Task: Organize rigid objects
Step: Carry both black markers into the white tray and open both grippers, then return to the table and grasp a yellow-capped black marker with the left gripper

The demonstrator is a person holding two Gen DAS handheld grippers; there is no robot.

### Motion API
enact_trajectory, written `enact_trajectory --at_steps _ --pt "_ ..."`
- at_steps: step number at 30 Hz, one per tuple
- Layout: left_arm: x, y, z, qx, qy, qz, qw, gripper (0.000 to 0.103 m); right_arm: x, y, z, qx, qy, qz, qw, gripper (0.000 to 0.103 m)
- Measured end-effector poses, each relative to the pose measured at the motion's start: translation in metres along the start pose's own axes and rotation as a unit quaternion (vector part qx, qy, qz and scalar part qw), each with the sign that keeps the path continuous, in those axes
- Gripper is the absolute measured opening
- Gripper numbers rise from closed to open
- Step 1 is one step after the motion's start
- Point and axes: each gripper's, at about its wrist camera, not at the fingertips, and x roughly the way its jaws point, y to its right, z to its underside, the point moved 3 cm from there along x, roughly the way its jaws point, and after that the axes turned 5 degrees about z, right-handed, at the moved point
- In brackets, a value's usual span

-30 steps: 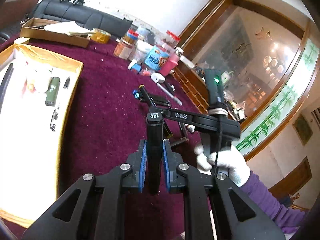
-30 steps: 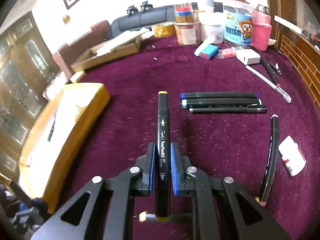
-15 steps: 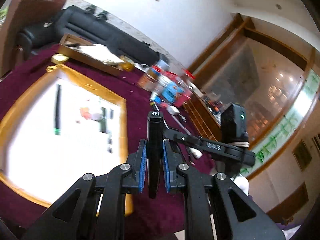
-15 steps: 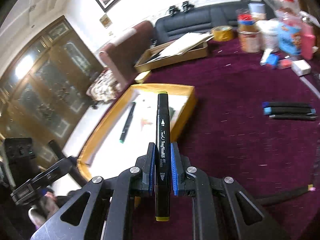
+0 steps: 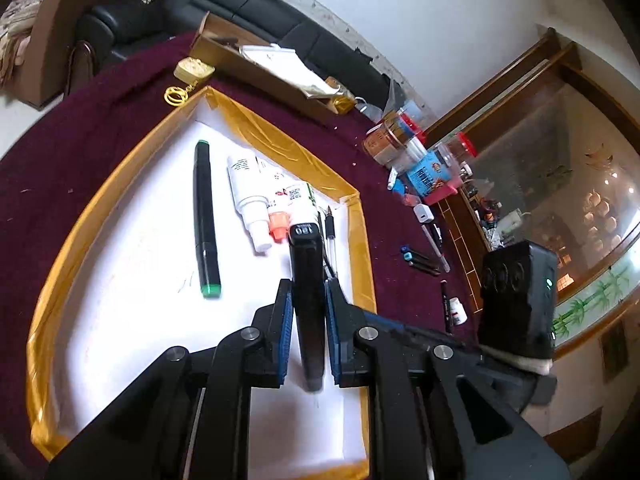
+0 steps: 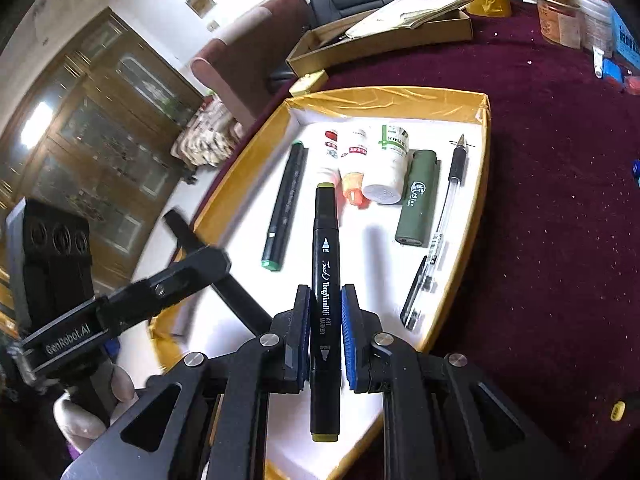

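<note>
My left gripper is shut on a black marker with "180" on its cap, held over the white floor of the gold-rimmed tray. My right gripper is shut on a black art marker with olive end caps, also above the tray. In the tray lie a green-capped marker, three small bottles, a dark green case and a clear pen. The left gripper's body shows at the left of the right wrist view.
Several markers and a small white bottle lie on the maroon cloth to the right of the tray. Jars and containers crowd the far side. A cardboard box with papers sits behind the tray, near a black sofa.
Both grippers have carried their markers from the maroon cloth leftward to above the tray. The tray now fills both views.
</note>
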Motion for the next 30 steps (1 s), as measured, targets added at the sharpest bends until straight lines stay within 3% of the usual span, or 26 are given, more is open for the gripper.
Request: enact_trajectory --at_steps 6,15,18,19,20,24,26,30 --pt "0.026 -0.006 -0.009 0.005 -0.021 -0.017 0.9996 0.015 0.009 0.001 -0.003 -0.016 0.001 0.041 0.999 0.013" --pt "0.044 -0.013 -0.004 -0.003 -0.043 -0.059 0.9973 0.016 0.014 0.001 -0.003 -0.023 0.002 0.062 0.998 0.014" --pt "0.038 -0.017 -0.003 -0.020 -0.036 -0.057 0.9976 0.033 0.009 0.001 0.000 -0.017 0.005 0.060 0.998 0.017" --pt "0.035 -0.018 -0.003 -0.025 -0.033 -0.057 0.9975 0.046 0.008 0.002 0.000 -0.017 0.007 0.058 0.998 0.019" --pt "0.032 -0.018 -0.002 -0.030 -0.029 -0.057 0.9975 0.052 0.005 0.004 0.001 -0.016 0.013 0.057 0.998 0.019" --pt "0.022 -0.014 0.002 -0.043 -0.014 -0.052 0.9976 0.054 -0.014 0.010 0.004 -0.017 0.039 0.057 0.997 0.022" --pt "0.015 -0.010 0.005 -0.050 -0.001 -0.053 0.9974 0.061 -0.027 0.015 0.007 -0.015 0.058 0.056 0.997 0.025" --pt "0.004 0.005 0.013 -0.054 0.020 -0.044 0.9974 0.062 -0.056 0.029 0.016 -0.013 0.099 0.057 0.993 0.030"
